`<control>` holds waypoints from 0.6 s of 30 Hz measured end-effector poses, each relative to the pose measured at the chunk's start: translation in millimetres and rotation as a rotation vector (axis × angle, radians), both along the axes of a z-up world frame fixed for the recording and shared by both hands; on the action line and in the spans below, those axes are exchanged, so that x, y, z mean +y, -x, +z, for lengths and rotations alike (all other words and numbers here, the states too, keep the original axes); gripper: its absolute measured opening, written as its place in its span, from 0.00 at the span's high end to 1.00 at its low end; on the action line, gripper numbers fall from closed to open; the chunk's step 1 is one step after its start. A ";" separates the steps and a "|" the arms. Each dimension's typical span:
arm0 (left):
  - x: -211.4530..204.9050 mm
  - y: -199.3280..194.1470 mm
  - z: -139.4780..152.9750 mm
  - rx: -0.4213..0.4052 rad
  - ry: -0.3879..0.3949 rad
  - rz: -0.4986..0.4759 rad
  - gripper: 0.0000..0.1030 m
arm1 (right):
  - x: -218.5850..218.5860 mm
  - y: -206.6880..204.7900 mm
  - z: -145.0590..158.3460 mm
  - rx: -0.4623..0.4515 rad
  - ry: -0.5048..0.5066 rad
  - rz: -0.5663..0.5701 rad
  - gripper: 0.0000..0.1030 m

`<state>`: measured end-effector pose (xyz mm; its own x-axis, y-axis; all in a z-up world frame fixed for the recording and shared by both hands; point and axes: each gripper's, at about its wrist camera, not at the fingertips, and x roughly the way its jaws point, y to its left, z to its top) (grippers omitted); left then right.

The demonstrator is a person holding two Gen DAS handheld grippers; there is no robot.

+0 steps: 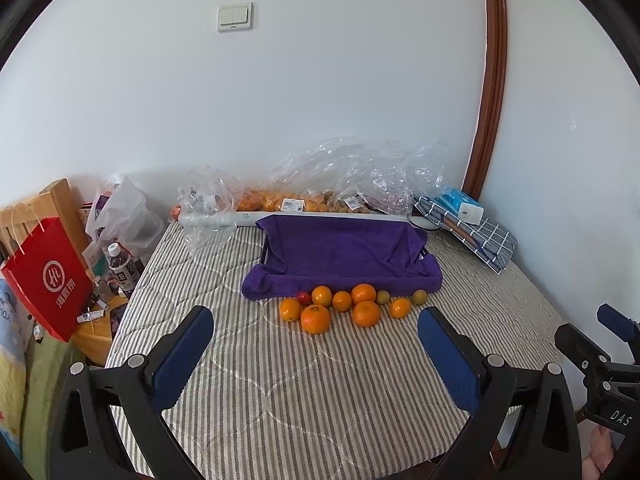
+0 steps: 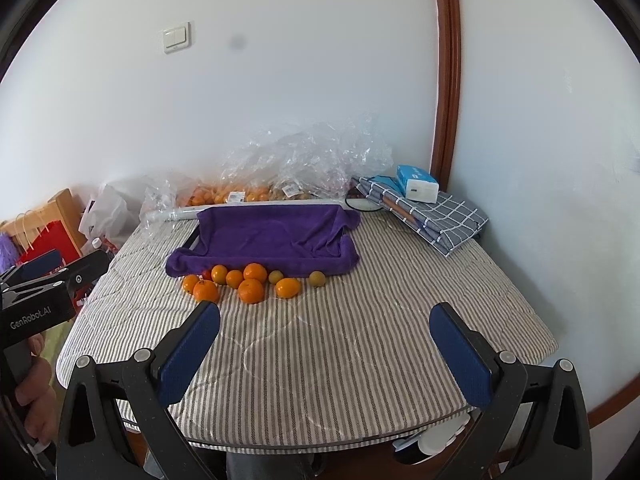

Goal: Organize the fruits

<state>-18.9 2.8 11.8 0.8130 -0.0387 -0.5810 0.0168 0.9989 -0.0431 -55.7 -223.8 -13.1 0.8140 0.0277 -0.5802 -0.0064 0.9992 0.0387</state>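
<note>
Right now we hold both tools above the near half of the striped surface [image 1: 280,380], the left tool [image 1: 316,356] and the right tool [image 2: 324,352] each spread wide with nothing between the blue pads. The fruits sit in a loose cluster toward the far middle, just in front of the purple towel [image 1: 340,252] draped over a tray: several oranges [image 1: 316,319], touching or nearly touching one another, a small red fruit [image 1: 304,298] tucked at the far left of the group, and two small greenish-brown fruits [image 1: 419,297] on the right side.

We judge the oranges firm but round and smooth, so they will roll if nudged and could slip from a shallow pinch; we would close across the widest middle of one. The small fruits look lighter and probably softer, calling for a gentler squeeze. The orange at the right edge [image 2: 288,287] stands a little apart, an easy first pick.
</note>
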 end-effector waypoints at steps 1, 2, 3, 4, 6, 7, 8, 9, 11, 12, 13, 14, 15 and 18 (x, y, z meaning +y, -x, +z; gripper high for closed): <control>-0.1 -1.0 -0.7 0.002 -0.002 0.001 0.00 | 0.5 -0.8 -0.1 -0.002 -0.002 -0.001 0.00; 0.2 -1.5 -1.5 0.003 -0.004 0.002 0.00 | 0.3 -1.0 -0.4 -0.003 -0.006 -0.001 0.00; 0.6 -2.1 -2.3 0.003 -0.005 0.004 0.00 | -0.1 -1.7 -0.7 -0.003 -0.008 0.000 0.00; 1.2 -3.1 -3.2 0.003 -0.005 0.005 0.00 | -0.1 -2.6 -1.3 -0.004 -0.007 -0.003 0.00; 3.7 -6.1 -5.5 0.005 -0.005 0.007 0.00 | 0.3 -5.5 -3.0 -0.004 0.006 -0.019 0.00; 5.2 -7.5 -6.6 0.007 -0.004 0.010 0.00 | 0.7 -7.5 -4.3 -0.001 0.014 -0.030 0.00; 7.0 -9.3 -7.9 0.009 -0.003 0.013 0.00 | 1.1 -10.1 -5.5 0.004 0.021 -0.039 0.00; 8.9 -11.2 -9.4 0.011 -0.001 0.017 0.00 | 1.6 -13.4 -7.0 0.012 0.026 -0.045 0.00; 13.0 -15.6 -12.9 0.015 0.006 0.022 0.00 | 2.1 -20.0 -11.3 0.021 0.023 -0.040 0.00; 14.4 -18.0 -14.8 0.017 0.009 0.025 0.00 | 2.1 -22.3 -13.8 0.022 0.020 -0.037 0.00; 16.2 -20.8 -17.1 0.020 0.011 0.029 0.00 | 2.4 -25.6 -16.5 0.026 0.019 -0.035 0.00; 17.8 -23.4 -19.6 0.023 0.011 0.032 0.00 | 3.1 -29.3 -19.5 0.032 0.020 -0.033 0.00; 19.7 -26.5 -22.5 0.027 0.012 0.032 0.00 | 3.6 -32.9 -22.2 0.037 0.019 -0.029 0.00; 25.9 -37.1 -33.3 0.038 0.009 0.041 0.00 | 4.4 -45.0 -31.9 0.049 0.015 -0.024 0.00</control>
<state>18.2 28.7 -21.5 0.7911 -0.0115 -0.6116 -0.0256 0.9983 -0.0519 -10.7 -219.4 -45.0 0.7849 -0.0008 -0.6196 0.0192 0.9996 0.0230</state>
